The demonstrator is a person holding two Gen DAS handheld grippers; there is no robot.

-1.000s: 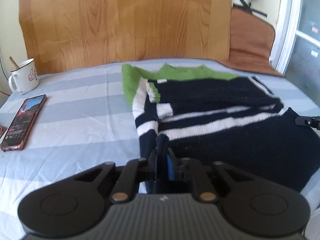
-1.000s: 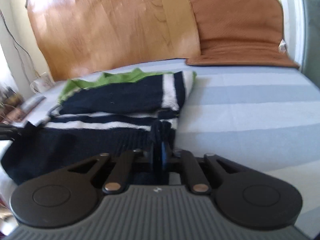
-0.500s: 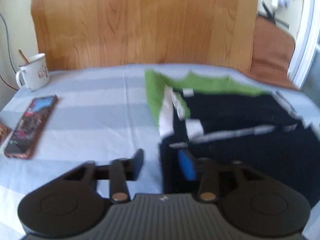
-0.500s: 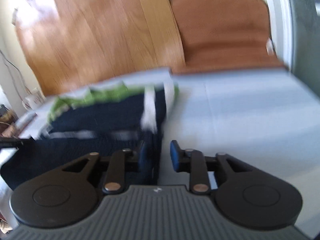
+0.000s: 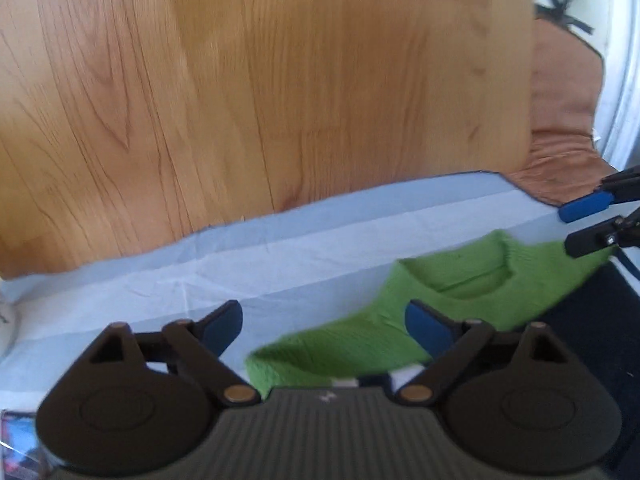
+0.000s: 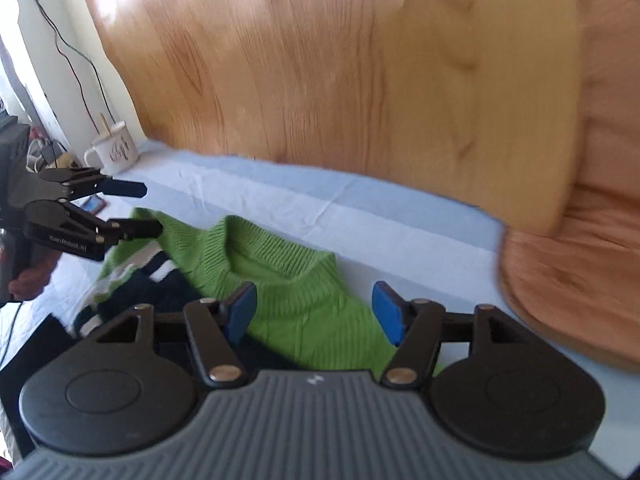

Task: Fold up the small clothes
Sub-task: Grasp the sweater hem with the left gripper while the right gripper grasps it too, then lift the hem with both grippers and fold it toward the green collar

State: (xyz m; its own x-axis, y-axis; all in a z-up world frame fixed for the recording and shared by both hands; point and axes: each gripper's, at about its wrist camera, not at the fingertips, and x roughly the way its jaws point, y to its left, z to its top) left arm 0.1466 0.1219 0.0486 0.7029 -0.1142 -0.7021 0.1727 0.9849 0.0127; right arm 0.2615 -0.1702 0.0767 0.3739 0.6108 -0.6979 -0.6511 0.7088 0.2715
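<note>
One green, navy and white striped knit sweater (image 6: 296,292) lying on pale blue striped bed sheet (image 6: 360,216). Two grippers, left gripper (image 5: 324,326) and right gripper (image 6: 314,310), both spread wide, empty, above green collar. One white enamel mug (image 6: 114,154) beyond.

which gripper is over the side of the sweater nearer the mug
The left gripper. In the right wrist view it hangs open over the green shoulder on the mug side of the sweater; the right gripper is open over the opposite shoulder.

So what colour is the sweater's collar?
Bright green, ribbed knit; the collar shows best in the right wrist view.
</note>
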